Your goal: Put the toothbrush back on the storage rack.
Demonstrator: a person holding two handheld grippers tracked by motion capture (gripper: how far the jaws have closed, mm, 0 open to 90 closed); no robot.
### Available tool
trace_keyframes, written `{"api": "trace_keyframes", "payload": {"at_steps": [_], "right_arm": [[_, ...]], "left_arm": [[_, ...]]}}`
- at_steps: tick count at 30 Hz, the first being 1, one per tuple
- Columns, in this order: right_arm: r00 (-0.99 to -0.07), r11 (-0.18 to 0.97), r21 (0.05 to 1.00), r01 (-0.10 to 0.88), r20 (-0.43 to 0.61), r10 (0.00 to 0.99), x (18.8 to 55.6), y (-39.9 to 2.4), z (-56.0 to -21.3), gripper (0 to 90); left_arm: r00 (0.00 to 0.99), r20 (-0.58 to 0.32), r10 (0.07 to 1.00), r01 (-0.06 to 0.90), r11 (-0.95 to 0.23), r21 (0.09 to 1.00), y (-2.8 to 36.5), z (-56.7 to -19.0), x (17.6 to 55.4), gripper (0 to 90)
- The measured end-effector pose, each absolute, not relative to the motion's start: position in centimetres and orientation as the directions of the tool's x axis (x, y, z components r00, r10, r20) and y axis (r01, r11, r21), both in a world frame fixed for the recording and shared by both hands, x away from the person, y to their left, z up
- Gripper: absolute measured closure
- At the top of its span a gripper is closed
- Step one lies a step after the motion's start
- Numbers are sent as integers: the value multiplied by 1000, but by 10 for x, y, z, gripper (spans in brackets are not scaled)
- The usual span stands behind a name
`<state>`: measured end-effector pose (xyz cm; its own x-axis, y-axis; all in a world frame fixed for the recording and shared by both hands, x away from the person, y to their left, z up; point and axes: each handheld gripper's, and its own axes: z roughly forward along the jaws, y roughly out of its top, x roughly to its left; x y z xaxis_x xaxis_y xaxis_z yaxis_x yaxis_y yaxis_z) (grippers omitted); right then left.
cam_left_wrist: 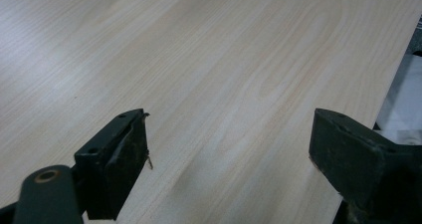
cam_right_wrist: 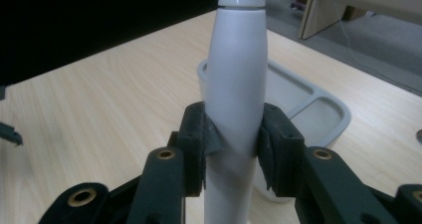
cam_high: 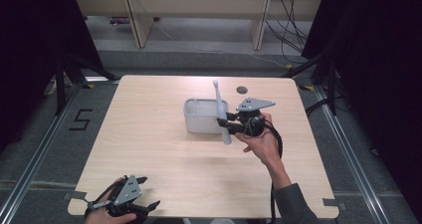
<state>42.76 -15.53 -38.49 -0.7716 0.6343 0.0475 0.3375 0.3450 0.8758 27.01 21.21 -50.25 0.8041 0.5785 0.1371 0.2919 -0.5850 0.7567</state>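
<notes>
Right gripper (cam_high: 228, 123) just right of grey plastic tray (cam_high: 204, 115), fingers (cam_right_wrist: 199, 139) pinched on smooth white electric toothbrush (cam_high: 221, 112), handle thick, tapering, held upright, slightly tilted. Tray rounded, rectangular, divided compartments, matte. Left gripper (cam_high: 144, 194) well apart from tray, at near-left counter (cam_high: 149, 134) edge; fingers (cam_left_wrist: 124, 154) spread wide, nothing between. Counter pale wood-grain laminate.

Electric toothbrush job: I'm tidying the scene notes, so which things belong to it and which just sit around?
In the job:
electric toothbrush
right gripper, shut on it
white container

Lying about:
left gripper, open
round table hole
</notes>
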Motion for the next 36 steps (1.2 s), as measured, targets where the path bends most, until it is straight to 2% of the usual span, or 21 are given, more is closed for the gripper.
{"api": "trace_keyframes", "payload": {"at_steps": [19, 25, 32, 35, 36], "right_arm": [[-728, 269, 912, 310, 45, 685, 444, -165, -372, 666], [-719, 255, 931, 263, 13, 694, 454, -161, -360, 666], [-700, 213, 937, 275, 44, 712, 462, -159, -349, 667], [-698, 211, 944, 253, 27, 716, 465, -160, -348, 666], [-688, 197, 940, 279, 53, 724, 465, -159, -347, 666]], "left_arm": [[810, 122, 574, 302, -585, 752, 213, -505, 271, 149], [803, 127, 582, 296, -574, 764, 213, -505, 271, 150], [804, 127, 581, 296, -575, 763, 213, -505, 271, 149], [806, 127, 579, 301, -585, 753, 213, -504, 271, 150], [805, 126, 580, 296, -577, 761, 213, -505, 271, 150]]}}
